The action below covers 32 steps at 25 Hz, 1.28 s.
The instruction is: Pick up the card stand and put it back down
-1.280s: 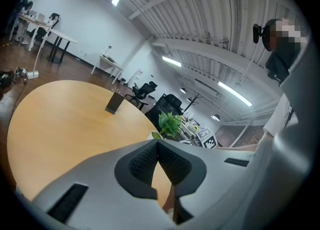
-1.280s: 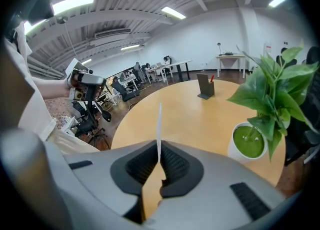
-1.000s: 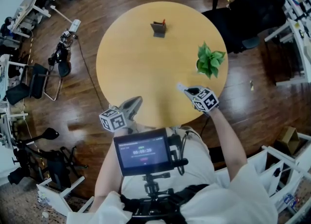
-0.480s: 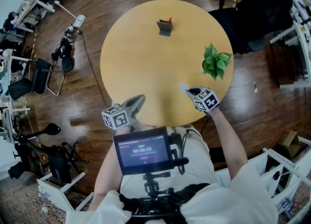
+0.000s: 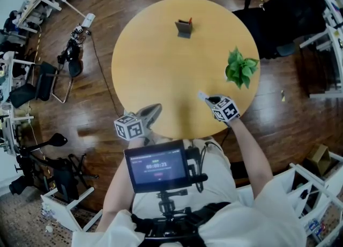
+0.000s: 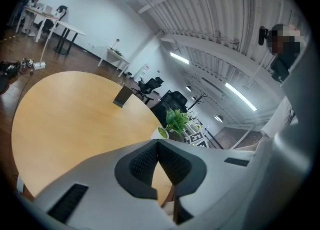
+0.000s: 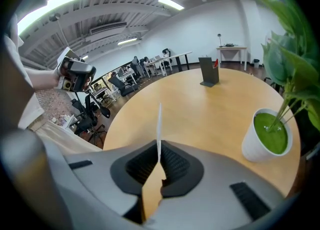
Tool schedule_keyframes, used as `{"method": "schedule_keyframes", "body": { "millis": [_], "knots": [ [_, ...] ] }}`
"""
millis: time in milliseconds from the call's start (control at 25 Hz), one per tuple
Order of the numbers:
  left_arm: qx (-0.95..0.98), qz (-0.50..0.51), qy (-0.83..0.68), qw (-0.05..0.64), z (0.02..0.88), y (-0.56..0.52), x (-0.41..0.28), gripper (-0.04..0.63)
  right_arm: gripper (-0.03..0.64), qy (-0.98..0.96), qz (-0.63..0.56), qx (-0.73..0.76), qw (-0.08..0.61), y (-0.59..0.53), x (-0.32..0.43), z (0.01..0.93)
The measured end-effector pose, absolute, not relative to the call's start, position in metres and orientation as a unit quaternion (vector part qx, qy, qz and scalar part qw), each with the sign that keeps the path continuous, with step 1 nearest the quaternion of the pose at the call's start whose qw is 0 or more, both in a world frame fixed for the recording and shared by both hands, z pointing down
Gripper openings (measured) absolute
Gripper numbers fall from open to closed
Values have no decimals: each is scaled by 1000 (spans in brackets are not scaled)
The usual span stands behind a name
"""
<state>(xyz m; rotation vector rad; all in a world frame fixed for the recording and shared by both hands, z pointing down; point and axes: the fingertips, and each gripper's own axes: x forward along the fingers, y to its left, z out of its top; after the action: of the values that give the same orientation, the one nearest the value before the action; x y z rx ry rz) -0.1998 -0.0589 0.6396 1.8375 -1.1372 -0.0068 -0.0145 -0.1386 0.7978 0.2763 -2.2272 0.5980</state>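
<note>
The card stand [image 5: 184,28] sits at about 12 o'clock on the round wooden table [image 5: 150,64], close to the far edge and well apart from both my tools. It is a small dark grey slab that leans back on a short foot, with a bit of red at its top right corner. I can read no print on it. The screen [image 5: 158,165] at my chest shows lines of text too small to make out, and the cubes on my tools carry only black-and-white square markers.

My right gripper [image 7: 159,146] hangs over the table at about 5 o'clock, its jaws pressed together on a thin white card [image 7: 159,124] that stands up edge-on from them. My left gripper [image 6: 157,141] is at the rim near 7 o'clock, jaws closed tip to tip with nothing in them. A green plant [image 5: 241,68] in a white pot stands near 3 o'clock
</note>
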Motion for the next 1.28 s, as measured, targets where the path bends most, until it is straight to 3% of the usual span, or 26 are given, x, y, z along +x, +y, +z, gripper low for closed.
{"method": "schedule_keyframes", "body": {
  "millis": [1280],
  "knots": [
    [767,49,-483,420,638,-64,-204,20,38,-854,257,126,434,-148,0,875]
  ]
}}
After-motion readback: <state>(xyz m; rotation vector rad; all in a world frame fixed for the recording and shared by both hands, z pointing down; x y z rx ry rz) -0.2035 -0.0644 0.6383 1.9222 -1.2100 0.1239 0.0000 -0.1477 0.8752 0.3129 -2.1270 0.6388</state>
